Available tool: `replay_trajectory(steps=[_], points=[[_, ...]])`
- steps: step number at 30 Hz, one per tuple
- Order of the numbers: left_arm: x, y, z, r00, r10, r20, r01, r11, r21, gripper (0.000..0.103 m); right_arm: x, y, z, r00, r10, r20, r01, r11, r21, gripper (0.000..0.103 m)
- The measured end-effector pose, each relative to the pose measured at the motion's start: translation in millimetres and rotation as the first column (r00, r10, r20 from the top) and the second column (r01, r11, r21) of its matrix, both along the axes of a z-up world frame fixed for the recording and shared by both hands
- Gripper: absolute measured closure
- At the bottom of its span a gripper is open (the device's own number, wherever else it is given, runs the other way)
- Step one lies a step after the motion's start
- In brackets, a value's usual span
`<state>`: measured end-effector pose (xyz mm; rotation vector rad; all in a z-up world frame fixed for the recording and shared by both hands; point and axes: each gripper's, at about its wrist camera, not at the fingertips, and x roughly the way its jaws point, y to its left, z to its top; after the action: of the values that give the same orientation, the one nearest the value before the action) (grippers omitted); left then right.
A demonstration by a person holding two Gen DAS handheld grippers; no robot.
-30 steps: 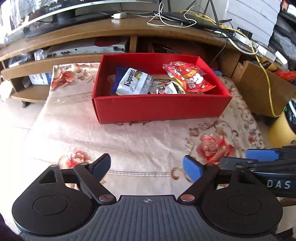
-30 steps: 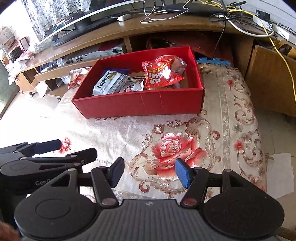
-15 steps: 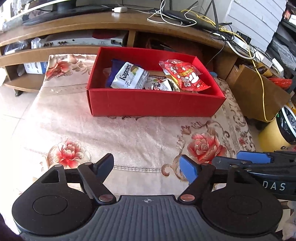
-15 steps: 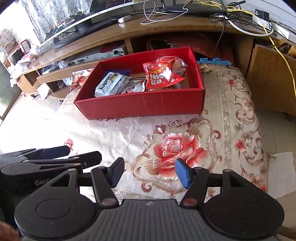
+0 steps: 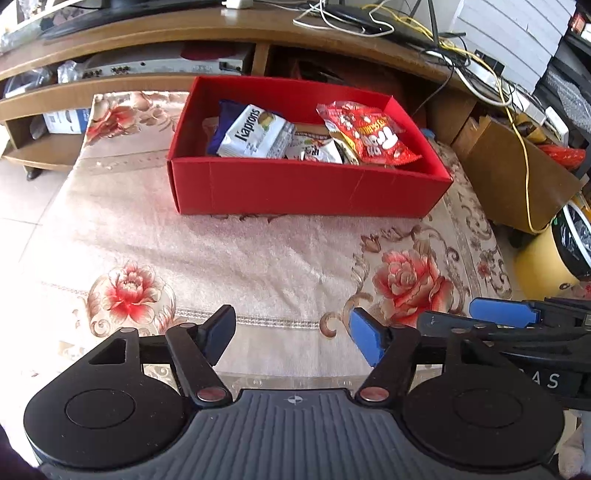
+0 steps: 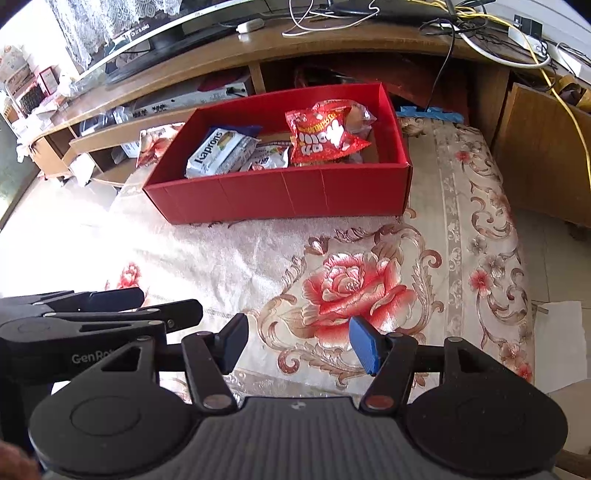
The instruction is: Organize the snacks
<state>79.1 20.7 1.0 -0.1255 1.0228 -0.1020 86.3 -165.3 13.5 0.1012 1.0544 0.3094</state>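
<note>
A red cardboard box [image 5: 306,184] [image 6: 280,195] sits at the far side of a floral cloth and holds several snack packs. Among them are a white Kaprons pack [image 5: 255,134] [image 6: 218,153], a red popcorn bag [image 5: 365,133] [image 6: 325,134] and small white packets between them. My left gripper [image 5: 291,338] hovers over the cloth's near edge, well short of the box; its jaws are closing with nothing between them. My right gripper [image 6: 295,341] stands open beside it, also empty. Each gripper shows at the edge of the other's view.
A wooden TV stand [image 5: 155,33] with cables and a set-top box runs behind the red box. A brown cabinet [image 5: 517,177] and a yellow bin [image 5: 550,258] stand to the right. White paper [image 6: 557,343] lies on the floor beyond the cloth's right edge.
The left gripper's jaws have drawn closer together, and its view has tilted slightly so the box sits more to the right. The right gripper has stayed as it was.
</note>
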Motion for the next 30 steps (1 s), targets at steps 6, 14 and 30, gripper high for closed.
replay_trajectory(steps=[6, 14, 30], points=[[-2.7, -0.6, 1.9, 0.999, -0.014, 0.035, 0.013, 0.999, 0.030, 0.027, -0.1, 0.5, -0.9, 1.000, 0.004, -0.003, -0.004, 1.000, 0.001, 0.044], [-5.6, -0.8, 3.8, 0.997, -0.008, 0.071, 0.001, 0.996, 0.090, 0.026, -0.9, 5.4, -4.2, 1.000, 0.022, -0.014, -0.022, 1.000, -0.009, 0.043], [-8.7, -6.5, 8.0, 0.998, -0.013, 0.068, 0.006, 0.993, 0.115, 0.038, -2.6, 7.3, -2.6, 0.999, 0.032, -0.004, -0.032, 0.999, -0.020, 0.043]])
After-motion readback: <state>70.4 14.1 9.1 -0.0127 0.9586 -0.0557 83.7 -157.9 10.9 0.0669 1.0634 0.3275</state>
